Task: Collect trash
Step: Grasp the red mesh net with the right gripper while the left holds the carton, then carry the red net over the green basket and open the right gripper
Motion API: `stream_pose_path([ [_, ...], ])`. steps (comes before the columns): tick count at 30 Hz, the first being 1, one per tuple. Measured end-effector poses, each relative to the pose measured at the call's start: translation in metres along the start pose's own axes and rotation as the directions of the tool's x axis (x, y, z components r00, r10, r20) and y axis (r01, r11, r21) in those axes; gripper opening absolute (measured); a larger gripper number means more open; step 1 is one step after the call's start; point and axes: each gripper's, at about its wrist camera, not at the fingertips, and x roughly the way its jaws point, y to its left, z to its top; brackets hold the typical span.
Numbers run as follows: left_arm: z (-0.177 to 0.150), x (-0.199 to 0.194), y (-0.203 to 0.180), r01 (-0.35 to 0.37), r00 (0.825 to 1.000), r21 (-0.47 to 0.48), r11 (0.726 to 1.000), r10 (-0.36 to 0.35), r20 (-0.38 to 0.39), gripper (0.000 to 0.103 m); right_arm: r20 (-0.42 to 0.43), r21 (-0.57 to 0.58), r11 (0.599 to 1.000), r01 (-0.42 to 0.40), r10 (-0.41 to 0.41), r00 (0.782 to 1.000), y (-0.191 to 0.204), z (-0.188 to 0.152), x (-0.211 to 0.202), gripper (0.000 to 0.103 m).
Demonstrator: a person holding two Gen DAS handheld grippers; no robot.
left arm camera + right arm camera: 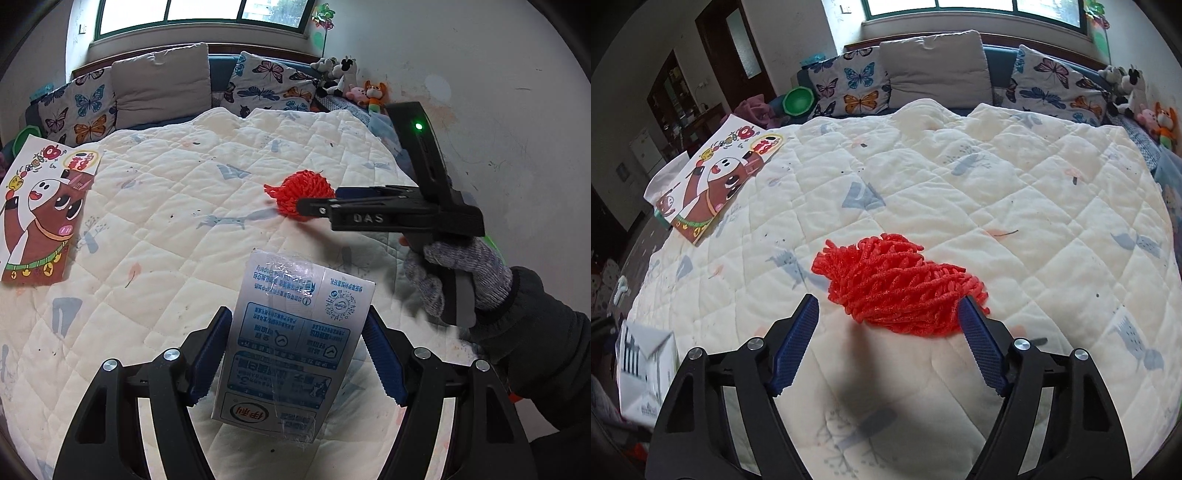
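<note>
Spreading across nearly the whole room, the quilted bed cover [960, 184] is soft and puckered, and that is the first hazard: a pad dipping too low could snag fabric along with the trash. Off at the far left corner lies a cartoon-printed bag [716, 184], well apart from both tools. The left gripper [295, 354] holds a flattened milk carton [291, 347] between its pads, tilted, with loose clear film on its face; I judge that slick film could let it slide out. The right gripper [888, 345] stands wide, a red foam net [901, 284] lying on the cover ahead, brushing its right pad. Springy mesh like that may squash aside and pop free if pinched only at its edge.
</note>
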Motion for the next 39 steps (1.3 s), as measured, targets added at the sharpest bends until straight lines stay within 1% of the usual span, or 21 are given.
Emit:
stream_pose_path([
  [2,0.000,0.002,-0.002,0.002,1.000,0.001,1.000,-0.002,-0.002,0.069,-0.012,0.000,1.000,0.004,-0.004,1.000,-0.001,0.001,0.005,0.066],
  [4,0.000,0.003,-0.003,0.003,1.000,-0.001,1.000,-0.003,-0.003,0.069,-0.013,-0.003,1.000,0.011,-0.011,1.000,-0.001,0.001,0.006,0.062],
  [9,0.001,0.005,-0.003,0.002,1.000,-0.012,1.000,-0.002,-0.004,0.069,0.000,-0.006,1.000,0.007,-0.007,1.000,-0.002,-0.003,-0.005,0.047],
  [15,-0.001,0.007,-0.009,0.000,1.000,-0.012,1.000,0.000,0.000,0.069,0.010,-0.018,1.000,0.024,-0.024,1.000,0.001,-0.012,-0.018,0.040],
  [24,-0.002,0.008,-0.020,0.006,1.000,-0.027,1.000,-0.006,0.001,0.069,0.028,-0.004,1.000,0.028,-0.028,0.999,0.000,-0.035,-0.048,0.040],
  [29,-0.005,0.011,-0.034,0.010,1.000,-0.025,1.000,-0.010,0.000,0.069,0.031,0.004,0.999,0.036,-0.036,0.999,-0.003,-0.055,-0.067,0.040],
  [33,-0.007,0.012,-0.047,0.005,1.000,-0.019,1.000,-0.005,0.001,0.069,0.040,-0.004,0.998,0.062,-0.061,0.997,-0.006,-0.071,-0.084,0.039],
  [39,-0.009,0.013,-0.070,-0.008,1.000,0.003,1.000,0.008,0.009,0.069,0.060,0.018,0.997,0.079,-0.080,0.995,-0.016,-0.096,-0.114,0.039],
])
